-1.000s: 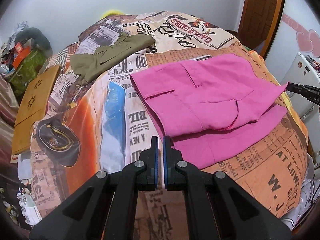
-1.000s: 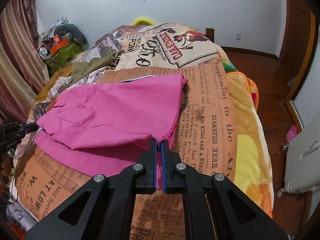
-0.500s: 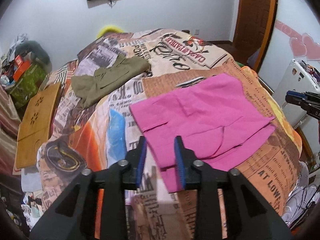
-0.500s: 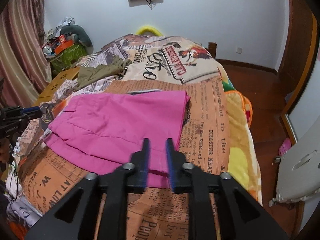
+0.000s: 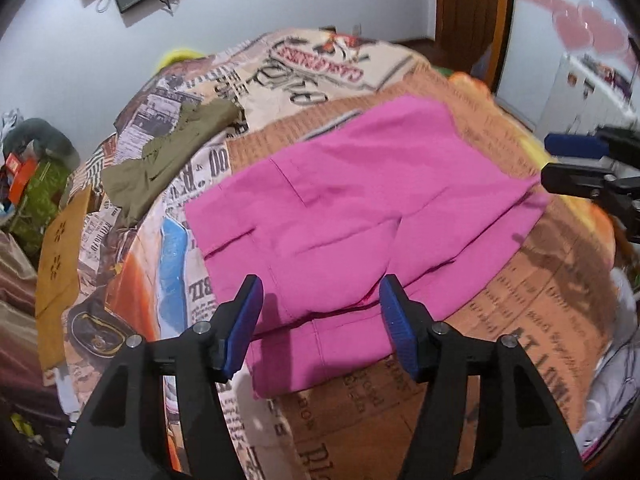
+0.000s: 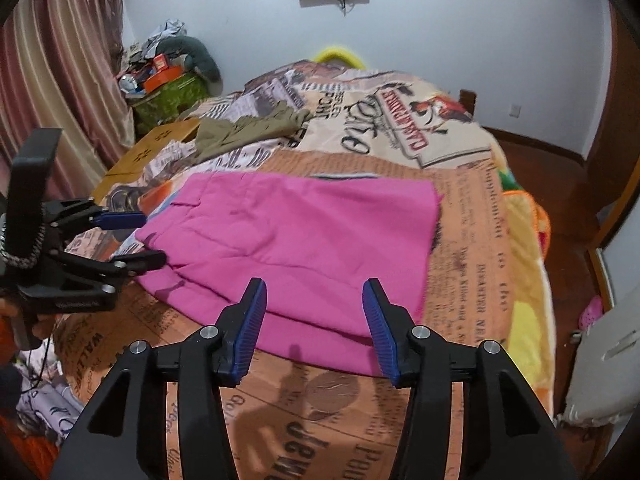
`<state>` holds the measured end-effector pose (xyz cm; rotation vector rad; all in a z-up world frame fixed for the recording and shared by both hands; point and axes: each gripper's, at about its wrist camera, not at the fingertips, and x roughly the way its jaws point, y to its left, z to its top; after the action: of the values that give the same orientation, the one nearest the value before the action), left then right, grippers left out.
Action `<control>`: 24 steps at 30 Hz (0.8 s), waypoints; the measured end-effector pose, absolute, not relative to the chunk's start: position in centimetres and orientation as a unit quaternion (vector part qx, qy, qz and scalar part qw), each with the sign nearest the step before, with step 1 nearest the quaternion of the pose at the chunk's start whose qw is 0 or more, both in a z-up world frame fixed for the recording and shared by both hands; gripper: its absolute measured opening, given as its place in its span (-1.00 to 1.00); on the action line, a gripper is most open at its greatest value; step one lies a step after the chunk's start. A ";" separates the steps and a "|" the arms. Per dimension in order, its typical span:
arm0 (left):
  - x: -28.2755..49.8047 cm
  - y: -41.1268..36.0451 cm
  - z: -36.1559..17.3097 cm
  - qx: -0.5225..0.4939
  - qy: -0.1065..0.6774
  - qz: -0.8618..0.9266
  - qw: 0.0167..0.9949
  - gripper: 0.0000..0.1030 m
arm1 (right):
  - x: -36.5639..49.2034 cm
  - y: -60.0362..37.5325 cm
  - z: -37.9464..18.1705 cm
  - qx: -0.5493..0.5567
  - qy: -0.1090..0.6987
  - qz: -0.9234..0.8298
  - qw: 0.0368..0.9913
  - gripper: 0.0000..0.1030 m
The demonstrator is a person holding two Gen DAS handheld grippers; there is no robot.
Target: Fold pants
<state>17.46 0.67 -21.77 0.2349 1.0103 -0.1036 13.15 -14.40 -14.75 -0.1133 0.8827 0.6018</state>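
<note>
Pink pants point(image 5: 360, 216) folded flat on the newspaper-print bed cover point(image 6: 476, 240), olive garment point(image 6: 248, 128) lying well beyond. Left gripper point(image 5: 320, 320) and right gripper point(image 6: 314, 320) above the near edge, fingers spread wide, holding nothing.

Both claws released (now spread wide), lifted back, pink pants point(image 5: 360, 216) dropped flat

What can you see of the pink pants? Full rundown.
The pink pants look like plain woven cloth, folded over into a rough rectangle with the top layer short of the lower one, which shows along the near edge. Pocket seams and mild wrinkles show. They lie flat on the newspaper-print bedspread. Both grippers hang open above, apparently not touching.
</note>
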 end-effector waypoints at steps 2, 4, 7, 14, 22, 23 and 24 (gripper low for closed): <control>17.8 0.4 -22.5 0.116 0.495 -0.061 0.859 0.20 | 13.3 -14.0 -15.4 -0.054 0.427 0.288 0.855 0.06; 17.8 -0.2 -23.1 0.128 0.499 -0.071 0.854 0.28 | 13.2 -13.8 -15.8 -0.055 0.429 0.290 0.854 0.10; 17.9 -0.6 -23.7 0.137 0.500 -0.071 0.852 0.37 | 13.2 -13.3 -16.6 -0.058 0.440 0.293 0.847 0.10; 19.9 -0.8 -23.6 0.115 0.510 -0.078 0.849 0.36 | 13.4 -11.9 -18.1 -0.067 0.465 0.312 0.826 0.11; 21.0 0.4 -22.3 0.082 0.504 -0.084 0.856 0.36 | 14.0 -9.1 -19.6 -0.092 0.472 0.343 0.807 0.11; 21.1 0.6 -22.2 0.078 0.504 -0.085 0.856 0.36 | 14.1 -8.8 -19.7 -0.095 0.472 0.344 0.806 0.11; 21.2 0.7 -22.1 0.074 0.504 -0.087 0.856 0.36 | 14.2 -8.5 -19.9 -0.099 0.471 0.344 0.806 0.11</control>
<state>21.19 0.65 -22.07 0.1553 1.0592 -0.1836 14.23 -8.47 -19.88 -0.2117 1.0079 0.7362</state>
